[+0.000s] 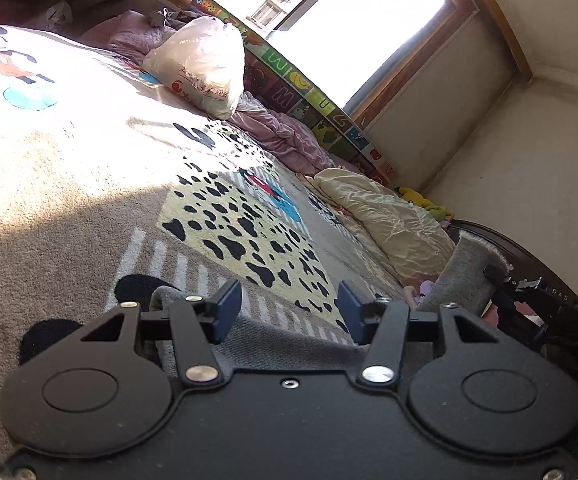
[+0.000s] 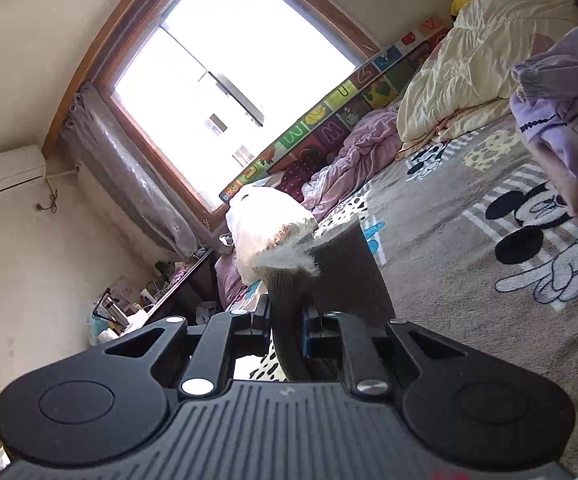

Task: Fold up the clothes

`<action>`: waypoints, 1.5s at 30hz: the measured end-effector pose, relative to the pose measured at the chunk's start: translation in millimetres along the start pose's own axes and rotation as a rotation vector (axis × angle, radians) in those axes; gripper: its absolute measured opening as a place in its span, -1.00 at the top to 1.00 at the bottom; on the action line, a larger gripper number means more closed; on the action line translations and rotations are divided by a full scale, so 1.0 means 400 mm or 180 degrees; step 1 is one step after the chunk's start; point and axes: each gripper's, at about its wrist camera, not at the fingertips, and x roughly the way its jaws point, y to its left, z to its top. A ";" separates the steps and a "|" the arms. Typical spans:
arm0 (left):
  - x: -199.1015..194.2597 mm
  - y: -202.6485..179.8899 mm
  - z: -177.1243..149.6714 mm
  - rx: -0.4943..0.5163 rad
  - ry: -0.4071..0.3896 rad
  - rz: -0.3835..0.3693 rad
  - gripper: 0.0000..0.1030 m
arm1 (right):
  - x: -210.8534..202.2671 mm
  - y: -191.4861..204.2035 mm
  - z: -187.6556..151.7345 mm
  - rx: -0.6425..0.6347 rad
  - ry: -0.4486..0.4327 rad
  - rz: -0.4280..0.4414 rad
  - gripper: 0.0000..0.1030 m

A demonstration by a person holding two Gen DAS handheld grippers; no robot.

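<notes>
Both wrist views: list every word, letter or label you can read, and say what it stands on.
"DAS": white letters on the right gripper, cut off at the end.
"M": tile of the alphabet mat.
"U": yellow-green tile of that mat.
Red print on the white plastic bag: too blurred to read.

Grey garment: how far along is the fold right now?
Done: nothing looks folded yet. In hand: the right gripper is shut on an edge of the grey garment and holds it up off the blanket. The left gripper is open, its pads gripping nothing, with grey cloth under it. Left: bring the edge over, lay it flat.
</notes>
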 end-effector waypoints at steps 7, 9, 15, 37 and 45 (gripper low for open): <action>-0.062 0.075 0.036 -0.0668 -0.0250 -0.0069 -0.08 | 0.093 0.214 -0.119 -0.0886 0.0473 0.0238 0.69; -0.075 0.083 0.041 -0.0736 -0.0282 -0.0095 -0.09 | 0.110 0.261 -0.164 -0.1124 0.0588 0.0255 0.69; -0.097 0.094 0.048 -0.0831 -0.0325 -0.0112 -0.11 | 0.141 0.369 -0.305 -0.1728 0.0907 0.0322 0.69; -0.104 0.095 0.046 -0.0815 -0.0295 -0.0135 -0.14 | 0.112 0.555 -0.580 -0.3399 0.1181 0.0181 0.69; -0.095 0.069 0.042 -0.0520 -0.0262 -0.0072 -0.14 | 0.090 0.565 -0.623 -0.3550 0.1317 0.0370 0.31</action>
